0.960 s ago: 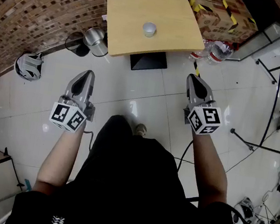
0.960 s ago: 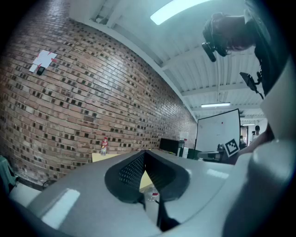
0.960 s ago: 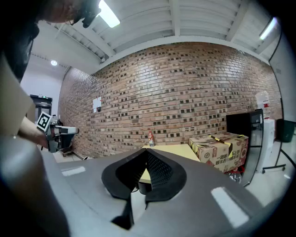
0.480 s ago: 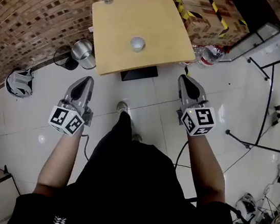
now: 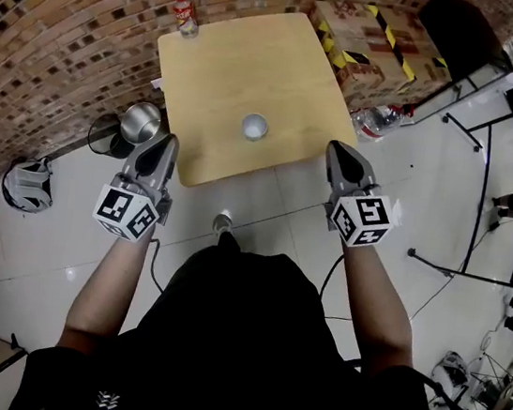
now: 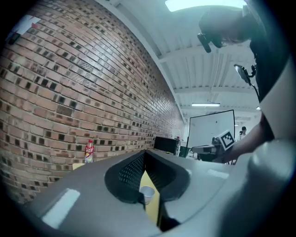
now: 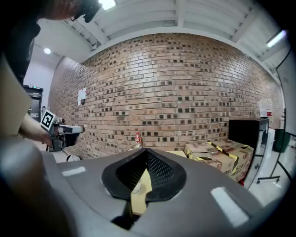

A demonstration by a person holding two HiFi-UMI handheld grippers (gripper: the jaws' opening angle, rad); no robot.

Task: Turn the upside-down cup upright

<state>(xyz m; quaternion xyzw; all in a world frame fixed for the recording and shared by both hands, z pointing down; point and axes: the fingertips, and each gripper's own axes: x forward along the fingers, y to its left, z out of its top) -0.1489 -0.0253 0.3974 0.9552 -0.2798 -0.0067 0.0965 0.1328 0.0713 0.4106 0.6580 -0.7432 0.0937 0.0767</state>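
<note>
Our left tongs and right tongs are closed and empty. The small cup stands mid-tabletop, and we can't see its contents.

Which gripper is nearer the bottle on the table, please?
Left. The left gripper hangs on the bottle's side of the table; the right gripper at the opposite side.

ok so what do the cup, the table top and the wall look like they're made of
Cup: probably thin plastic or paper, going by its pale whitish, slightly shiny look; too small to be sure.
Table top: wood or wood-look laminate, an even light tan with a smooth, flat surface.
Wall: brick, rough and matt, with visible mortar lines and mixed red, brown and dark bricks.
</note>
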